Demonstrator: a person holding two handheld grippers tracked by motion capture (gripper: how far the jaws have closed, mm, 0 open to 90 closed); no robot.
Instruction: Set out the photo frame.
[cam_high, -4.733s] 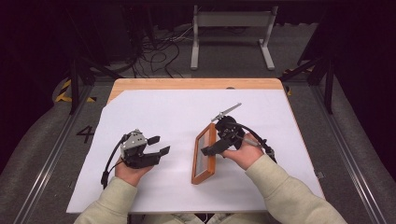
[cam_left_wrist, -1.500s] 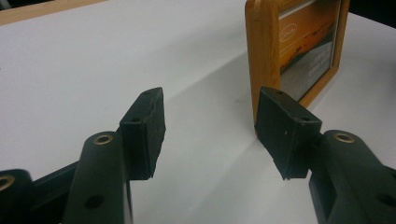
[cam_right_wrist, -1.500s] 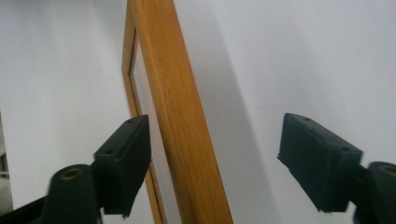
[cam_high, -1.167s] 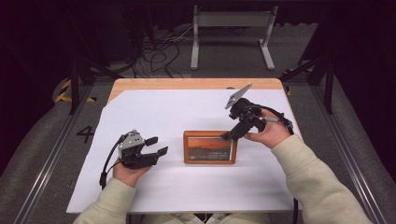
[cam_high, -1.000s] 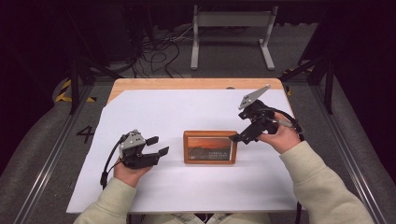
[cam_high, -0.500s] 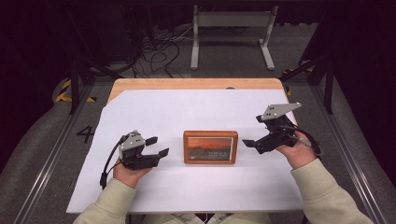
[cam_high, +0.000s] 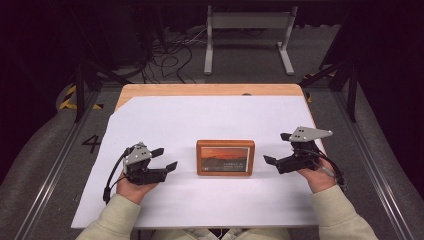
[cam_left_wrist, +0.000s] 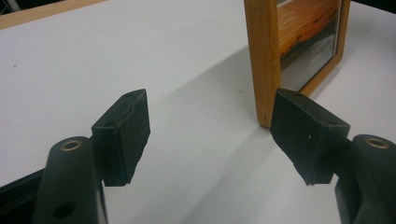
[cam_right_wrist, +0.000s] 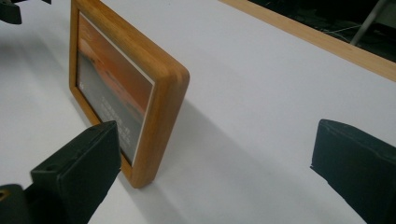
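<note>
A wooden picture frame (cam_high: 225, 157) with an orange picture stands on its long edge at the middle of the white sheet, picture side toward the person. My left gripper (cam_high: 166, 157) rests to its left, open and empty. In the left gripper view the frame's wooden side (cam_left_wrist: 262, 56) rises just beyond the right jaw, and the left gripper (cam_left_wrist: 210, 126) holds nothing. My right gripper (cam_high: 276, 148) hovers open to the frame's right, apart from it. In the right gripper view the frame (cam_right_wrist: 161, 102) stands ahead of the left jaw of the right gripper (cam_right_wrist: 215, 158).
The white sheet (cam_high: 210, 115) covers most of the wooden table (cam_high: 200, 90), whose bare strip runs along the far edge. Beyond the table lie floor cables (cam_high: 165, 50) and a metal stand (cam_high: 247, 22). Rails run along both sides.
The right gripper turned the frame from end-on to landscape, set it down, let go and drew away to the right. The left gripper stayed in place.
</note>
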